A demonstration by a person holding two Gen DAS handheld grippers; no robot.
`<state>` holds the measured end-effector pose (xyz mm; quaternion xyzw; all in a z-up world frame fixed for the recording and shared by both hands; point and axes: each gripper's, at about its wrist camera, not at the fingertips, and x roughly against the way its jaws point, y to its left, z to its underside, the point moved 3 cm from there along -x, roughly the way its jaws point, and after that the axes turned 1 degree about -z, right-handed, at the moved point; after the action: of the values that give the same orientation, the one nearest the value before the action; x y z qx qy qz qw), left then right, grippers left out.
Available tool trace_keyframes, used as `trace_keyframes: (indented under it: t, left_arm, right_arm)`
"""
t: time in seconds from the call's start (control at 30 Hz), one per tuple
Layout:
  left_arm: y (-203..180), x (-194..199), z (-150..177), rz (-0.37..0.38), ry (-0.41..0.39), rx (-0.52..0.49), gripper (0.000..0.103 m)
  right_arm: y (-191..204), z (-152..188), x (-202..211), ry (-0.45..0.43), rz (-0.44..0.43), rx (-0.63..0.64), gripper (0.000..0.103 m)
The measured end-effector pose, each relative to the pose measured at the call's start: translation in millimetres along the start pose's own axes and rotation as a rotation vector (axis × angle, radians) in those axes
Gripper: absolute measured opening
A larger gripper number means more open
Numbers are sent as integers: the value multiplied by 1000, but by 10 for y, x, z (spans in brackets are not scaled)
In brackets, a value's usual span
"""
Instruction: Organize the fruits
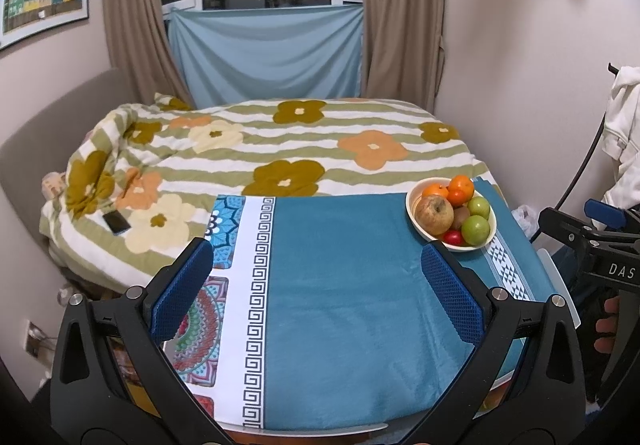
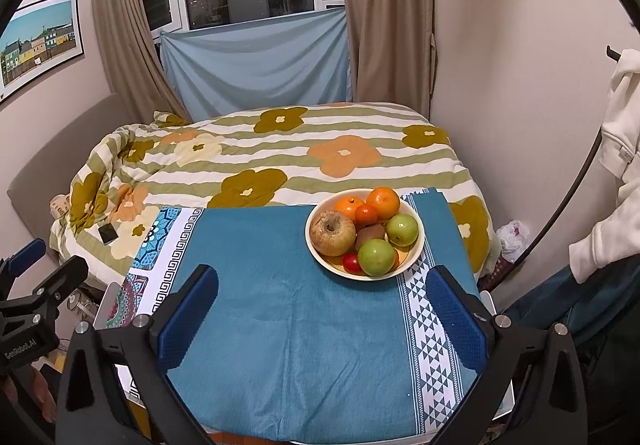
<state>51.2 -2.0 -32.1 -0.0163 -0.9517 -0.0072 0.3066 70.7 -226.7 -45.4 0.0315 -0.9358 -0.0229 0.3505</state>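
A cream bowl (image 2: 418, 253) stands at the far right of a table under a blue cloth (image 2: 280, 305). In it lie a brownish apple (image 2: 332, 233), two oranges (image 2: 383, 201), two green apples (image 2: 375, 257), a kiwi (image 2: 370, 235) and a small red fruit (image 2: 352, 263). The bowl also shows in the left wrist view (image 1: 412, 213). My right gripper (image 2: 320, 309) is open and empty, above the cloth, short of the bowl. My left gripper (image 1: 316, 281) is open and empty, over the cloth left of the bowl.
A bed with a flowered blanket (image 2: 280, 153) lies behind the table, with a phone (image 2: 108, 233) on it. Walls close in on the right (image 2: 500, 85). White clothing (image 2: 616, 165) hangs at the right. A plastic bag (image 2: 514, 237) sits by the bed corner.
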Motion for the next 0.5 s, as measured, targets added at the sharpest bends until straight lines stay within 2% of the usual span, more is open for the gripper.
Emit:
trace_keyframes:
  t: [0.5]
  left_arm:
    - [-141,-110,-24,-12,-8,-27,103]
  right_arm:
    - [-10,-44,-39,1,6,4,103]
